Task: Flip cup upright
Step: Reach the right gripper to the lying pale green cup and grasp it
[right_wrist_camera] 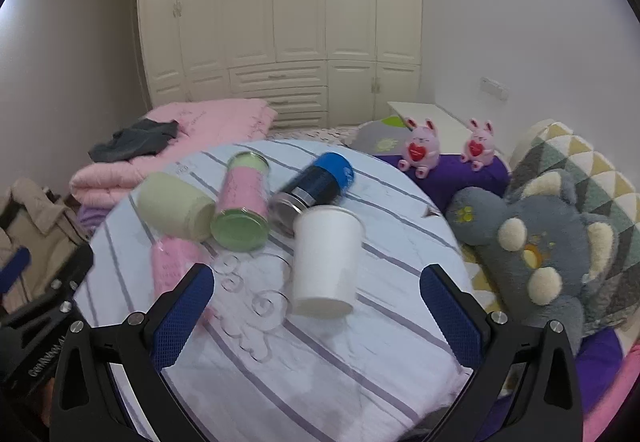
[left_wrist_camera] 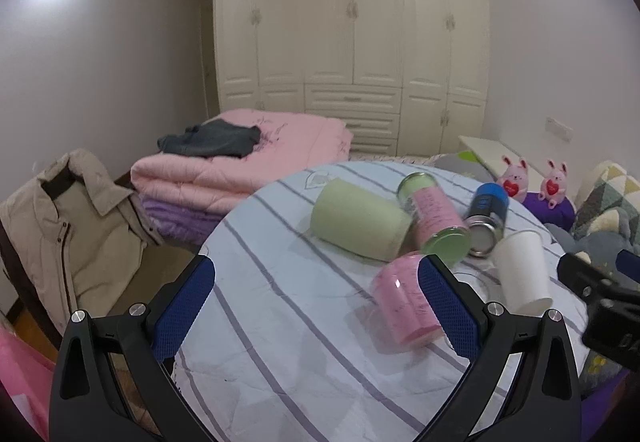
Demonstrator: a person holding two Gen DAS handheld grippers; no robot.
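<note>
A white paper cup stands upside down on the round striped table; it also shows in the left wrist view. A pink cup lies on its side, seen also in the right wrist view. A pale green cup lies on its side further back. My right gripper is open and empty, just in front of the white cup. My left gripper is open and empty, with the pink cup by its right finger.
A pink-labelled jar with green lid and a blue-capped can lie among the cups. Folded pink quilts and a beige jacket are on the left. Plush toys lie on the right.
</note>
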